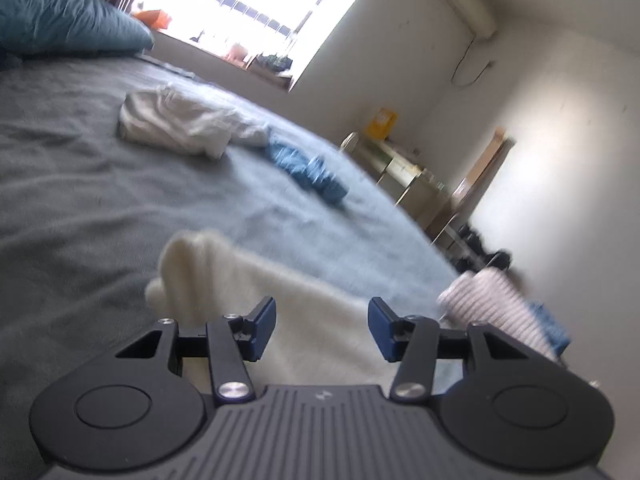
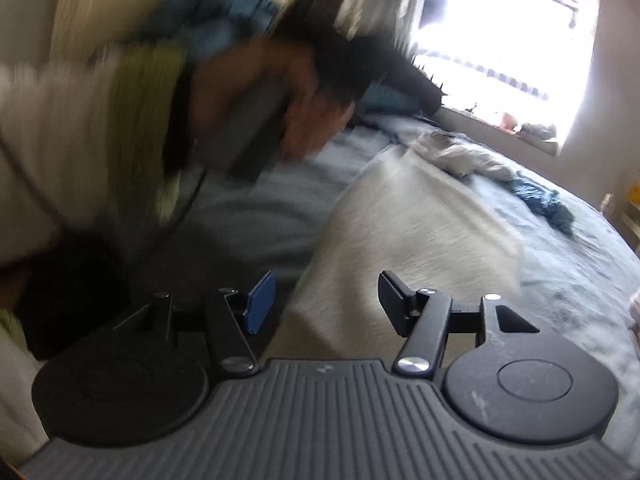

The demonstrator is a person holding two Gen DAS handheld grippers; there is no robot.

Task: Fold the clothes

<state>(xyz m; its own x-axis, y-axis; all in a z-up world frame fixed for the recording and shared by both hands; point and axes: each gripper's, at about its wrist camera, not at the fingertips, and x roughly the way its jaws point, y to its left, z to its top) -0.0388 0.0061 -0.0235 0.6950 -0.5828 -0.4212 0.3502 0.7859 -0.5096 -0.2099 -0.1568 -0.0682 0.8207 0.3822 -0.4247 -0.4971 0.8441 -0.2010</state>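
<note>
A cream garment (image 1: 280, 304) was found lying on the grey-blue bed cover (image 1: 80, 200) close to the near edge of the bed, directly ahead of both tools. In the left wrist view a bunched, raised lobe of it was noted at its left end, with the flatter body running rightward beneath the left gripper (image 1: 322, 328). The jaws of that gripper were recorded as spread, with nothing pinched; the cloth was seen below and beyond the blue pads (image 1: 264, 328), not pressed by them. Further along the bed, toward its far edge, a crumpled white garment (image 1: 180, 124) and a small blue item (image 1: 308, 172) just beside it were observed, and a striped piece (image 1: 488, 300) was seen at the right-hand edge. In the right wrist view the cream garment (image 2: 408, 232) was seen as a broad, smoothly laid panel with a straight near edge and a near corner close to the right gripper (image 2: 326, 304), whose jaws were likewise spread and empty. A person (image 2: 100, 128), heavily blurred, was seen leaning over the left part of the bed. The cream garment was judged to be light, soft and limp, with a nap unlikely to slip between the pads; no fragility was expected. It was judged best taken at two corners or along one hem, pinched through a single fold, since a mid-panel hold would be expected to bunch it.
</note>
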